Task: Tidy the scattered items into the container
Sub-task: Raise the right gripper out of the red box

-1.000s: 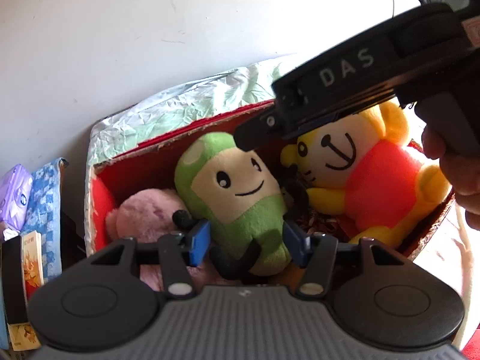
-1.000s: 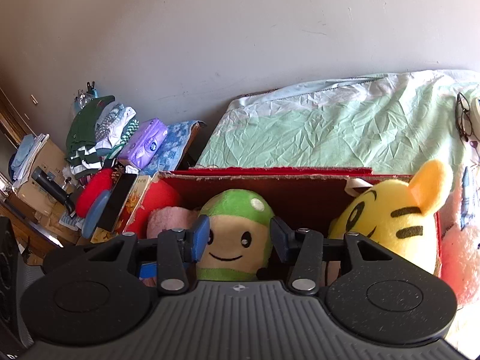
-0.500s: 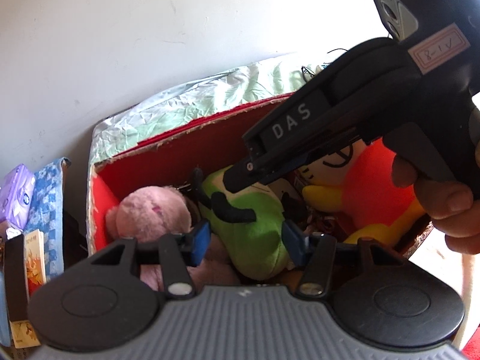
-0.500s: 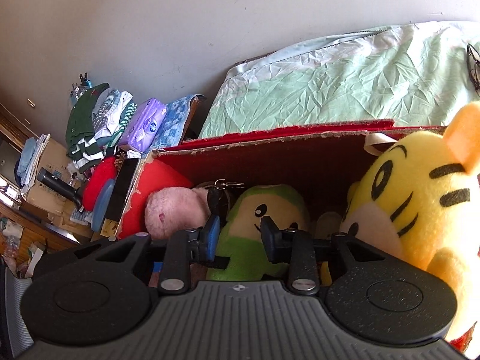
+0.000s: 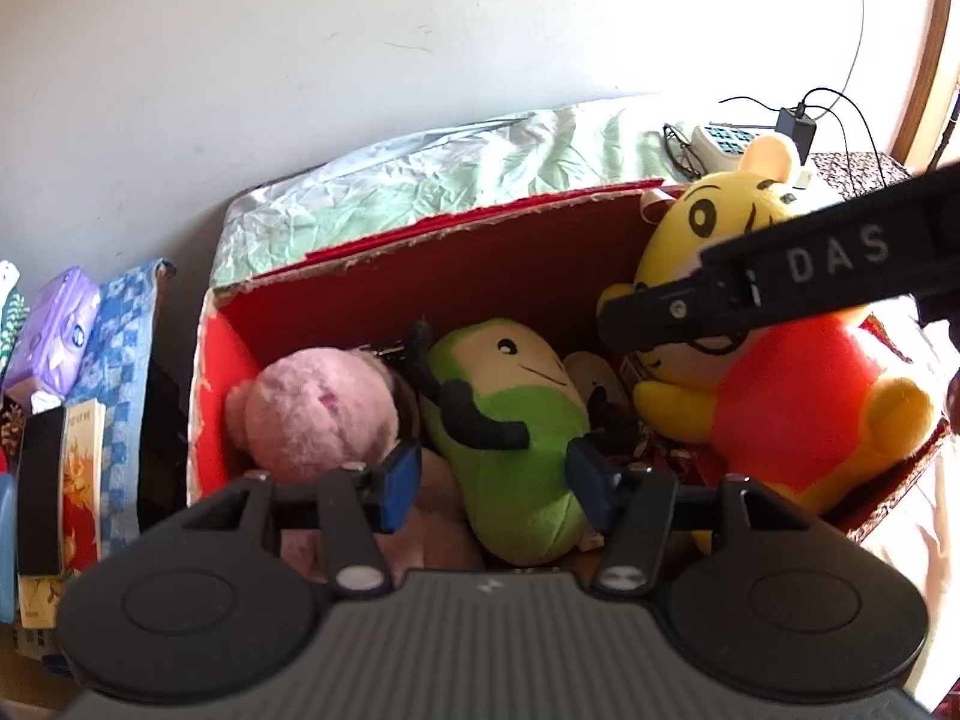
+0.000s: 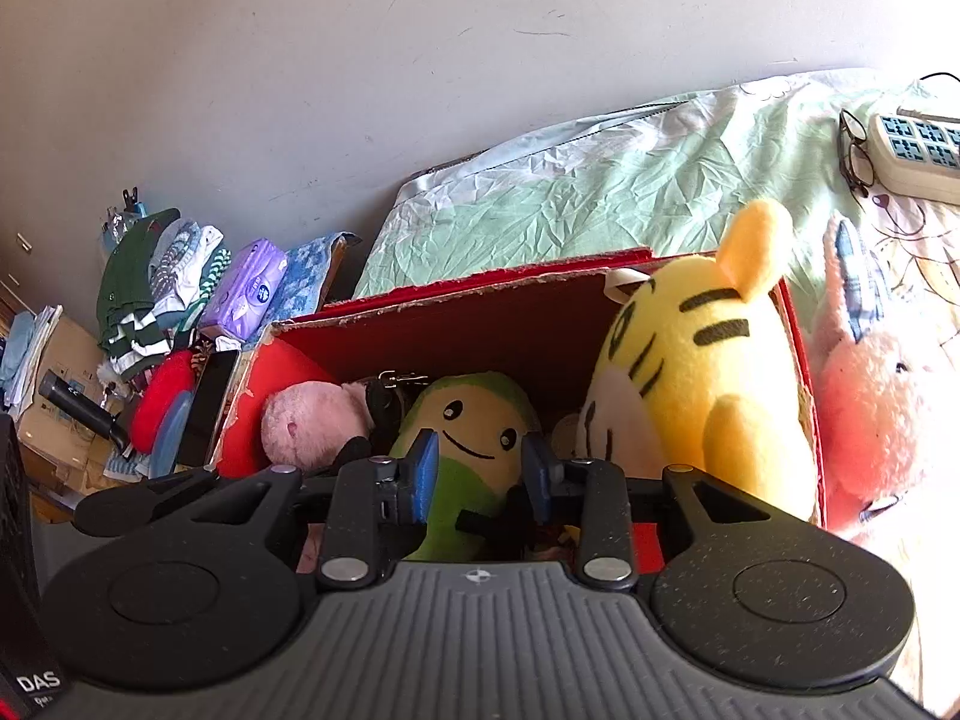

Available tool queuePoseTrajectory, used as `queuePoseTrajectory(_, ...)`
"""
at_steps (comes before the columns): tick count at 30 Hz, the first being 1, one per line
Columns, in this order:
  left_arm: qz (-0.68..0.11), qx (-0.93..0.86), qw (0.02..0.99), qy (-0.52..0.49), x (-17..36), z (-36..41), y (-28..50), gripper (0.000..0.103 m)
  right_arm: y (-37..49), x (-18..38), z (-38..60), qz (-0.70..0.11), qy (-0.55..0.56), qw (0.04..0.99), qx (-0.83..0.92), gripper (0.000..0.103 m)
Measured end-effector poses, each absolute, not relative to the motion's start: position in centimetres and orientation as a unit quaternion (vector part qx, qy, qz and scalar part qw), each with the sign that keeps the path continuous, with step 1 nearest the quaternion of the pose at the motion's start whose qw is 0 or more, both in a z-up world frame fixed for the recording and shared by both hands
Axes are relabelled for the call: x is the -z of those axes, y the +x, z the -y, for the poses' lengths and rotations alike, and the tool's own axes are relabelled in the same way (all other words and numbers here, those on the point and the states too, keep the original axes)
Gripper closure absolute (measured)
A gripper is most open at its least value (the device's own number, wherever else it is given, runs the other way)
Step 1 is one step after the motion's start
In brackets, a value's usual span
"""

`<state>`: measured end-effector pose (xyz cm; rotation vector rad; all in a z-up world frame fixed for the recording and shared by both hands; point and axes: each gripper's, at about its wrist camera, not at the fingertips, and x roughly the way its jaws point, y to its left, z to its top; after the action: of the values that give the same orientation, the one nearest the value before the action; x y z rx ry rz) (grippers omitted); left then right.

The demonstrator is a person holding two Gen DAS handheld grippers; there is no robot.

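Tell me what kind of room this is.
Probably a bedroom: a bed with a wrinkled green sheet, folded clothes piled beside it, and plush toys in a red box.

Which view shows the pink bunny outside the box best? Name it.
The right wrist view. The pink bunny lies in plain sight just past the right wall of the red box, though overexposed. In the left wrist view it cannot be seen at all.

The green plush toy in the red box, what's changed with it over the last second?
The green smiling plush toy tipped from upright onto its back inside the red cardboard box; the right gripper closed in toward it, then opened. The pink plush, yellow tiger plush and open left gripper stayed put.
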<state>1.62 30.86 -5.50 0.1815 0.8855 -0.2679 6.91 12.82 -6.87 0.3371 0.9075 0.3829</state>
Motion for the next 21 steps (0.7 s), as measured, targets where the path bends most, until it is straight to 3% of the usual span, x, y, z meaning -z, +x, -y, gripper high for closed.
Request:
queuePoseTrajectory(3,-0.433,0.112,0.890,0.085,5.3,-30.3,4.2,0.044,6.2,6.7,-12.8,-0.430,0.164,0.870,-0.176,0.069)
queuePoseTrajectory(8,-0.438,0.083,0.892,0.079,2.3,-31.5,-1.2,0.044,5.3,6.5,-12.2,-0.425,0.179,0.872,-0.166,0.069)
queuePoseTrajectory(15,-0.454,0.025,0.889,0.055,3.1,-32.4,0.0,0.044,4.1,6.5,-11.9,-0.424,0.197,0.869,-0.159,0.069)
queuePoseTrajectory(21,-0.453,0.001,0.891,0.034,2.8,-32.6,-0.9,0.038,2.8,6.1,-11.6,-0.415,0.203,0.874,-0.153,0.069)
